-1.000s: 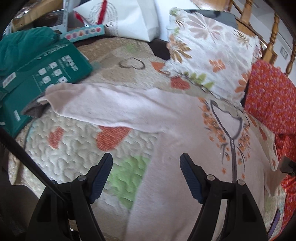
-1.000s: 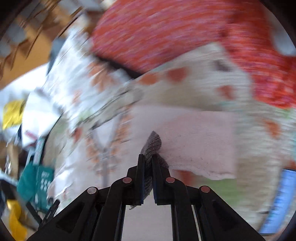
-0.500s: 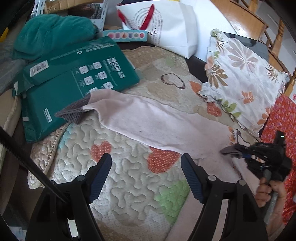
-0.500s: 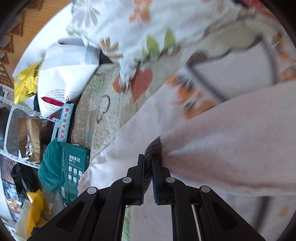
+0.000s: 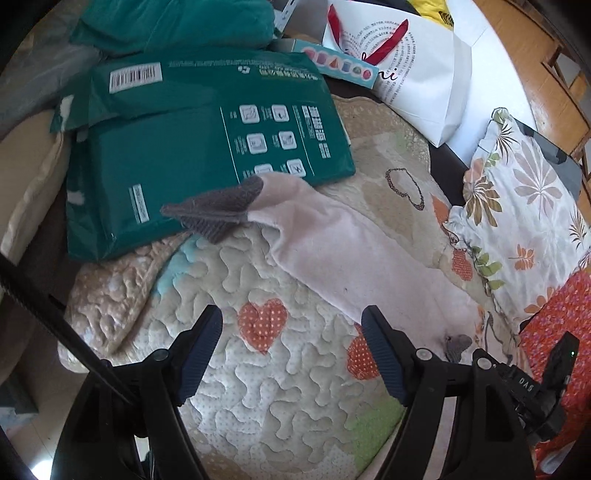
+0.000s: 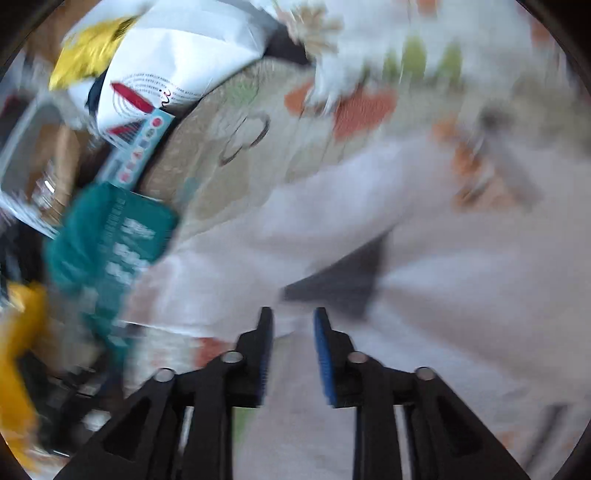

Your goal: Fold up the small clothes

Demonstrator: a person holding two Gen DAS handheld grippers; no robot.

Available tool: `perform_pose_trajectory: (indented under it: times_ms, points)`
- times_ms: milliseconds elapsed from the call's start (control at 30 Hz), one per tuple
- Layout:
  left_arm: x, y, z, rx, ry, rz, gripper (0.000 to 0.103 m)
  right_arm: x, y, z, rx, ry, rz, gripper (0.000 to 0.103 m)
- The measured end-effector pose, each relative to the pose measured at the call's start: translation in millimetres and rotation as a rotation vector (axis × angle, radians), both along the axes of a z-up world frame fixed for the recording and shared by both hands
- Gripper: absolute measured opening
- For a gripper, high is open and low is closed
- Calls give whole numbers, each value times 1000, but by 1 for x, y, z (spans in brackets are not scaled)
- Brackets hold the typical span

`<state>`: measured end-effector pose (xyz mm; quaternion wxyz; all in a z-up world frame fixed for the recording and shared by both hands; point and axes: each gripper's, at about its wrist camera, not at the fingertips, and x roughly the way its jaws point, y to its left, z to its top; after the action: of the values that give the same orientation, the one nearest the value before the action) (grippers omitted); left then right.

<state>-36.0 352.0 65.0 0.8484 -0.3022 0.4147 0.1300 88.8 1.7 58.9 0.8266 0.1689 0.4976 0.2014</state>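
A pale pink garment (image 5: 351, 258) lies on the quilted bed cover (image 5: 280, 398). One long sleeve reaches up left, and its grey cuff (image 5: 218, 208) rests on a green package. My left gripper (image 5: 291, 321) hangs open over the quilt below that sleeve, holding nothing. The other grey cuff (image 5: 458, 343) lies folded in on the garment at the lower right. In the blurred right wrist view, my right gripper (image 6: 292, 317) has its jaws opening with nothing between them. That grey cuff (image 6: 343, 280) lies free just ahead on the pink cloth (image 6: 461, 314).
A green package (image 5: 184, 147) and a teal cloth (image 5: 177, 22) crowd the upper left. A white paper bag (image 5: 417, 74) stands at the back. A floral pillow (image 5: 524, 206) and red patterned fabric (image 5: 561, 332) line the right side.
The right gripper swung the pinched grey cuff across onto the garment and let it go. The left gripper stayed open and shifted toward the outstretched sleeve and the green package.
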Motion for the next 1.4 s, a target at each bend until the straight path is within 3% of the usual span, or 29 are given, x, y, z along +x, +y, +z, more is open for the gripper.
perform_pose_trajectory:
  times_ms: [33,67,200,233,267,300,333,433,533,633,700,767,867,1000,1067,1200,1233,1300,1400]
  points:
    - [0,-1,-1,-8,1,-4,77,-4,4,5,-114,-45,24,47]
    - [0,-5,-3,-11,1,-8,77,-7,10,5,-174,-60,52,51]
    - [5,-21,-1,20,-4,-41,77,-18,43,-12,-463,-131,172,52]
    - [7,-25,0,32,-6,-49,77,-17,47,-22,-592,-150,174,52]
    - [8,-28,1,43,-9,-54,77,-14,51,-30,-657,-147,166,39]
    - [8,-29,2,54,-11,-55,77,-13,44,-35,-690,-133,154,18]
    - [8,-29,3,60,-13,-53,77,-9,33,-35,-654,-106,124,6]
    - [5,-21,1,57,-10,-26,77,-20,7,-13,-475,-115,63,6]
    - [4,-11,-6,8,5,-8,77,-46,0,-9,-361,-75,114,6]
    - [4,-10,-10,-20,13,-9,77,-73,5,-33,-365,9,207,8]
    - [4,-13,-11,-34,16,-24,77,-83,1,-39,-363,-2,242,10]
    - [4,-15,-13,-32,22,-29,77,-93,-17,-30,-338,-28,205,24]
    - [5,-16,-18,-28,37,-22,77,-101,-54,-14,-330,-62,98,29]
    - [3,-16,-25,-55,47,-16,77,-100,-126,5,-449,-147,-135,31]
    - [5,-20,-24,-33,47,-20,77,-89,-175,-4,-491,-94,-251,31]
    - [8,-21,-15,28,24,-5,77,-88,-268,-43,-592,115,-481,30]
    - [9,-18,-14,38,20,3,77,-97,-296,-46,-546,143,-563,47]
    - [14,-10,-16,52,19,32,79,-114,-321,-44,-465,164,-651,50]
    - [22,4,-28,3,28,66,81,-138,-327,-30,-431,108,-645,50]
